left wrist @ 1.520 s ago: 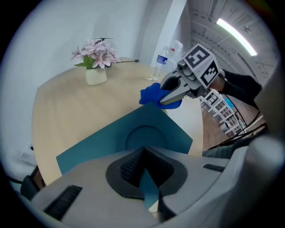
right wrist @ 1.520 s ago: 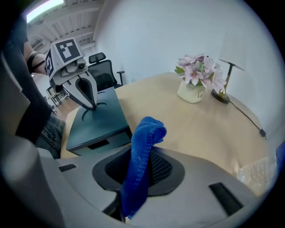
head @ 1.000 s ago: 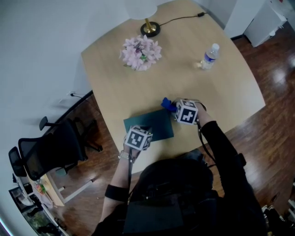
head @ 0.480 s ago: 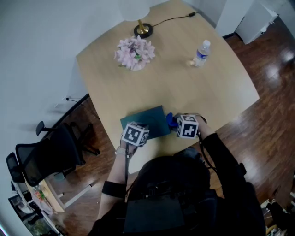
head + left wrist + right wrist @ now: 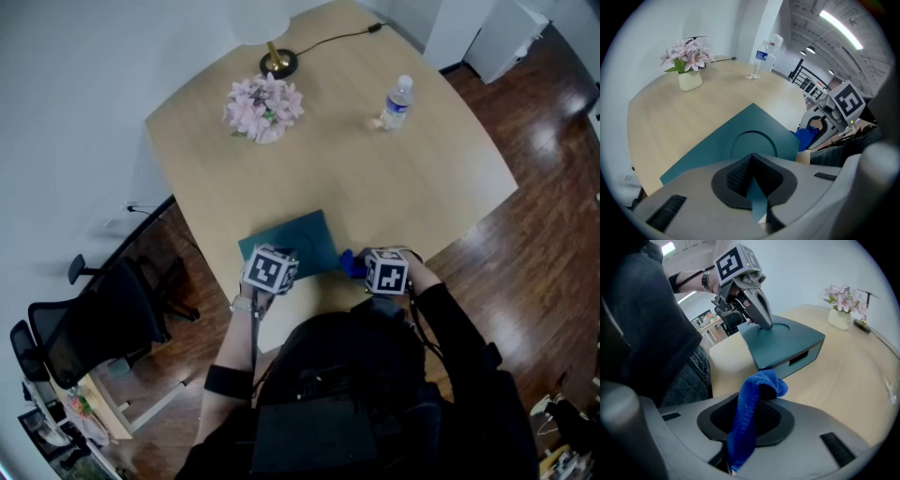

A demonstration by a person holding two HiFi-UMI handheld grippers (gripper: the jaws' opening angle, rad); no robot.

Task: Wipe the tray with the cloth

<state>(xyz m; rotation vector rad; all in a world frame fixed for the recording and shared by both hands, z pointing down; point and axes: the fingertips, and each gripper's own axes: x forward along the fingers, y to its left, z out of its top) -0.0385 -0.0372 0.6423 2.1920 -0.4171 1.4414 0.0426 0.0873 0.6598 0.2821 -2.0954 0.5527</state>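
While left claw [image 5: 753,183] clamps tray [image 5: 717,140], right claw [image 5: 751,420] grips cloth [image 5: 761,381]

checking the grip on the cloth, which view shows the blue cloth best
The right gripper view: the blue cloth fills the foreground, pinched between the jaws. The head view shows only a small blue patch beside the tray; the left gripper view shows a scrap past the tray's corner.

The left gripper's [image 5: 752,180] jaws pinch the near edge of a teal tray [image 5: 740,133] on a wooden table [image 5: 670,117]. At three o'clock, a blue cloth [image 5: 805,137] seemingly hangs from the right gripper [image 5: 819,127]; pink flowers [image 5: 686,51] stand at eleven.
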